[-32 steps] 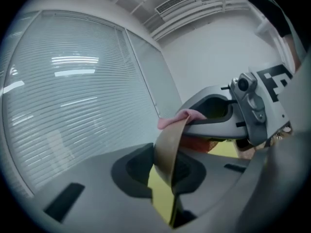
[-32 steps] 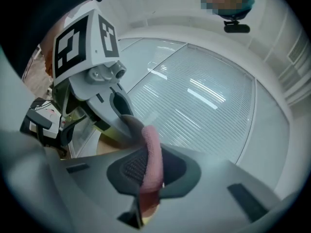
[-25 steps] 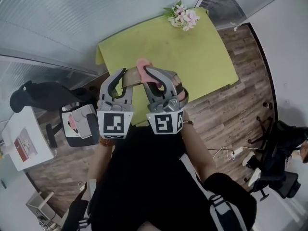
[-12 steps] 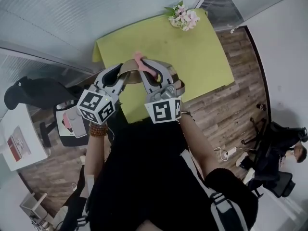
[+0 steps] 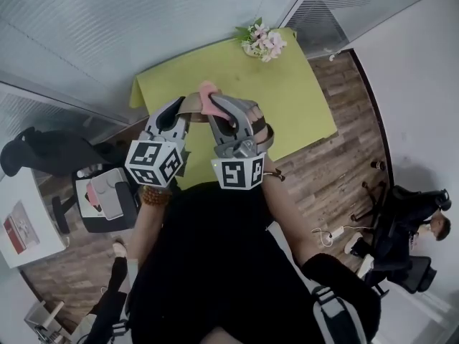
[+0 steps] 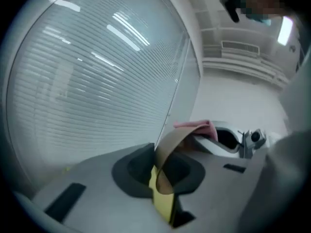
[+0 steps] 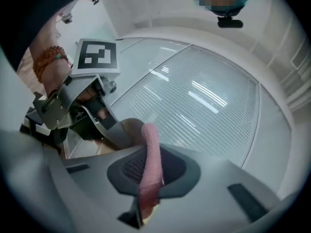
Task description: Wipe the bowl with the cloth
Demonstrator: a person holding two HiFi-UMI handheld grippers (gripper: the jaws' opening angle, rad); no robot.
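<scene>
A brown bowl (image 5: pixel 191 104) is held up in the air over the near part of the green table (image 5: pixel 287 99). My left gripper (image 5: pixel 185 113) is shut on its rim, which stands edge-on between the pads as a tan band (image 6: pixel 167 152) in the left gripper view. My right gripper (image 5: pixel 215 107) is shut on a pink cloth (image 7: pixel 149 161), and the cloth (image 5: pixel 209 94) lies against the bowl's edge. From the right gripper view the bowl (image 7: pixel 127 130) sits just behind the cloth, with the left gripper (image 7: pixel 104 125) on it. In the left gripper view the cloth (image 6: pixel 197 128) shows above the bowl.
A bunch of flowers (image 5: pixel 259 41) lies at the table's far corner. A dark chair with items on it (image 5: pixel 107 196) and a white desk (image 5: pixel 21 224) are at the left. At the right, on the wood floor, are a cable and a black chair (image 5: pixel 401 242).
The left gripper has rolled, so its marker cube now sits tilted. Both grippers, with bowl and cloth, have drifted slightly left and up in the head view.
</scene>
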